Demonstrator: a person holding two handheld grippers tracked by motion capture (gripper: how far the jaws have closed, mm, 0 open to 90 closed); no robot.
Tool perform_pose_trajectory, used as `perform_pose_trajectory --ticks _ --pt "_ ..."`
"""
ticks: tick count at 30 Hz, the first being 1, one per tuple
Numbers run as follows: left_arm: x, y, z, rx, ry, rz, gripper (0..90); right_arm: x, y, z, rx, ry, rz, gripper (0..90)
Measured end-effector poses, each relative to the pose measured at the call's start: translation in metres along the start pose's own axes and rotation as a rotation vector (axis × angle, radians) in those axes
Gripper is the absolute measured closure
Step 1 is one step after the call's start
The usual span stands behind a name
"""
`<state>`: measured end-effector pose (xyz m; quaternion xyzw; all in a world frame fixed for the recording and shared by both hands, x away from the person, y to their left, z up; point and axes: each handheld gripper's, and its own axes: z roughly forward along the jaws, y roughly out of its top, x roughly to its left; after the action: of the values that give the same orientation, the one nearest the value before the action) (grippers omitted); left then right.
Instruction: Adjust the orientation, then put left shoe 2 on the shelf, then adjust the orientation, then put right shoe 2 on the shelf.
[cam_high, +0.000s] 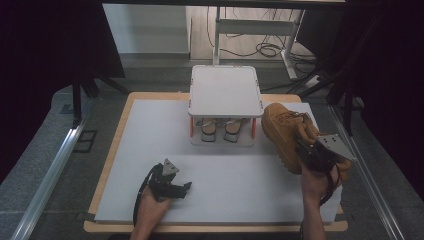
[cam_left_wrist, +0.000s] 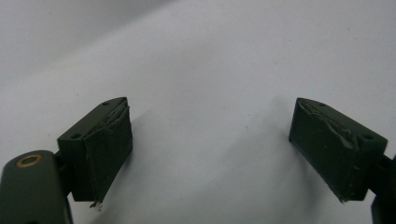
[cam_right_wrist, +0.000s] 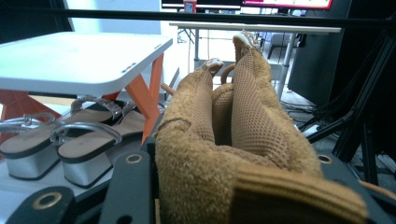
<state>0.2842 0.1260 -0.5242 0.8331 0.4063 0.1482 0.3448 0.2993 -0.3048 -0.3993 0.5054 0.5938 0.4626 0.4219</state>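
Observation:
A tan suede boot (cam_high: 282, 127) is at the right of the white mat, beside the rack, and I cannot tell whether its sole touches the mat. My right gripper (cam_high: 312, 152) is shut on its heel end; in the right gripper view the boot (cam_right_wrist: 243, 140) bulges up between the two black jaws of the right gripper (cam_right_wrist: 233, 186). My left gripper (cam_high: 182, 189) rests low over the mat near the front edge. Its jaws stand wide apart in the left gripper view, left gripper (cam_left_wrist: 210, 144), with nothing between the taped pads (cam_left_wrist: 105, 144).
A white two-level shoe rack (cam_high: 226, 90) with orange legs stands at the back middle of the mat (cam_high: 150, 140). A pair of silver-heeled sandals (cam_high: 220, 129) sits on its lower shelf, sandals (cam_right_wrist: 70, 144). Dark stands and cables lie beyond the table.

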Motion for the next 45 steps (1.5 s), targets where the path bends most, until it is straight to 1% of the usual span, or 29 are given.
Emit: perform_pose_trajectory --ticks 14,19,23,24,25,29,37,38,39,40,45 --pt "0.000 0.000 0.000 0.000 0.000 -0.001 13.1 -0.006 0.021 0.000 -0.034 -0.017 0.000 55.2" --pt "0.000 0.000 0.000 0.000 0.001 0.003 13.1 -0.008 0.028 0.000 -0.047 -0.023 0.009 55.3" --pt "0.000 0.000 0.000 -0.001 0.001 0.003 13.1 -0.008 0.036 0.001 -0.059 -0.018 0.024 55.3" --pt "0.000 0.000 0.000 -0.001 0.001 0.002 13.1 -0.008 0.040 0.001 -0.066 -0.016 0.027 55.3" --pt "0.000 0.000 0.000 -0.001 0.001 0.002 13.1 -0.008 0.040 0.001 -0.066 -0.016 0.027 55.3" --pt "0.000 0.000 0.000 -0.004 0.000 -0.001 13.1 -0.007 0.047 0.002 -0.073 -0.019 0.017 55.3" --pt "0.000 0.000 0.000 0.000 0.000 0.003 13.1 -0.006 0.061 0.002 -0.090 -0.017 0.018 55.2" --pt "0.000 0.000 0.000 0.000 0.000 0.003 13.1 -0.005 0.064 0.002 -0.096 -0.017 0.012 55.2" --pt "0.000 0.000 0.000 0.000 0.000 0.003 13.1 -0.005 0.064 0.002 -0.096 -0.017 0.012 55.2" --pt "0.000 0.000 0.000 -0.001 0.000 0.002 13.1 -0.005 0.068 0.002 -0.100 -0.014 0.008 55.1" --pt "0.000 0.000 0.000 -0.001 0.000 0.002 13.1 -0.003 0.076 0.002 -0.117 -0.004 0.009 55.1"
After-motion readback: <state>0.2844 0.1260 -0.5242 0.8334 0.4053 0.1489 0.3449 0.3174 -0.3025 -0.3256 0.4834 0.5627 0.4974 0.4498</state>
